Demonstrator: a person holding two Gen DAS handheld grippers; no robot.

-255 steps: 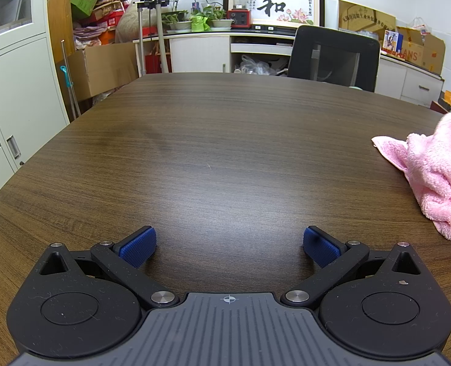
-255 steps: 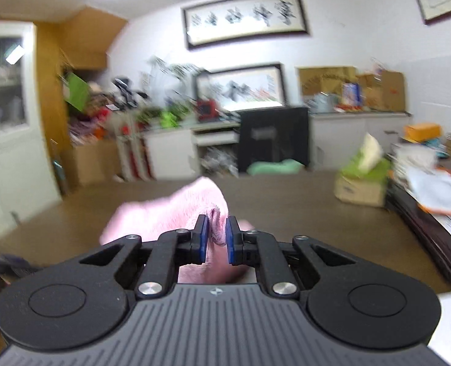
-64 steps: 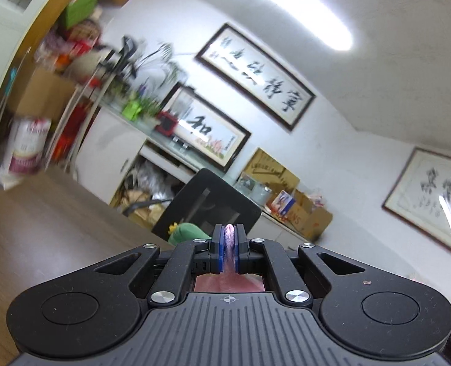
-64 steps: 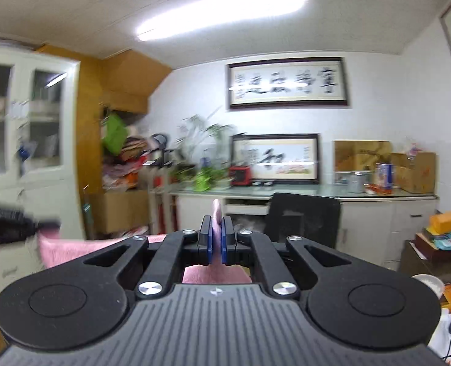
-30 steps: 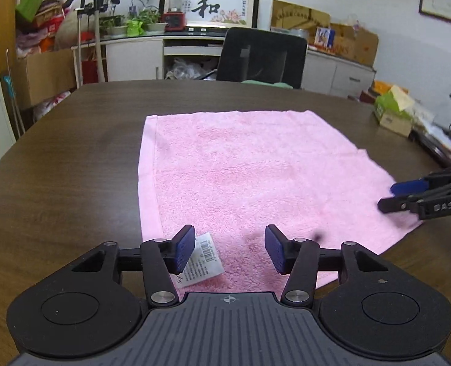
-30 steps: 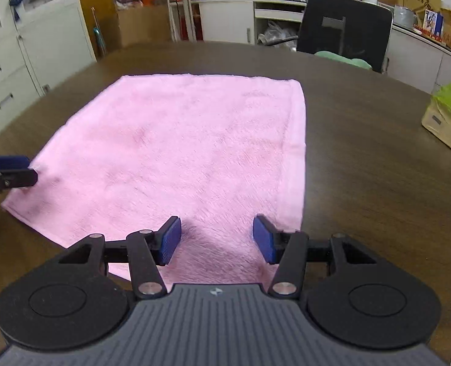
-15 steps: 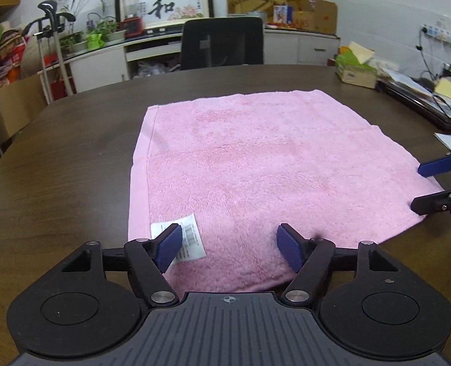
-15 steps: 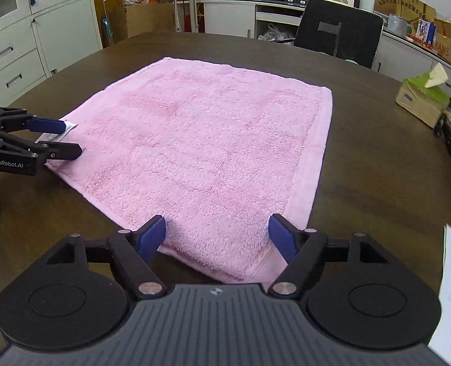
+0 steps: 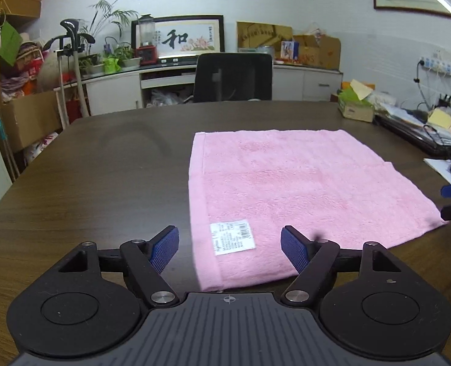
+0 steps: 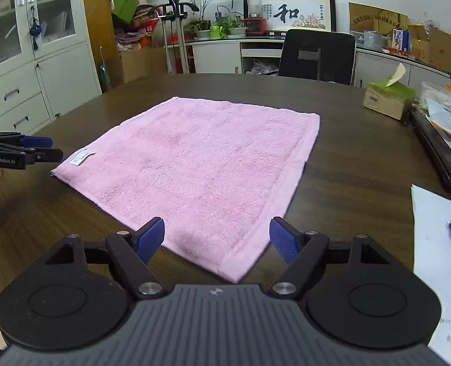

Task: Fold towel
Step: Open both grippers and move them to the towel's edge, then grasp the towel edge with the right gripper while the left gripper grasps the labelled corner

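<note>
Two grippers are hanging released over the near edge of a pink towel, one at each near corner. The left gripper [image 9: 229,248] has just been spreading its jaws, and its blue pads [image 9: 293,250] are standing wide with nothing pinched; the towel's near left corner and its white label [image 9: 231,238] are lying below the gap between them. The right gripper [image 10: 217,238] has likewise just been opening, and its pads [image 10: 282,241] are flanking the near right corner without pressing on it. From the right wrist view, the left gripper [image 10: 44,151] is showing at the left edge, just beside the label corner but apart from the cloth. The towel [image 9: 289,183] is lying flat and fully spread on the dark wooden counter [image 9: 103,177], its far edge pointing toward a black office chair [image 9: 233,76]. Near the counter's right side, a tissue box [image 10: 388,97] is sitting well apart from the towel, and white papers [image 10: 436,244] are lying beyond the right gripper.
</note>
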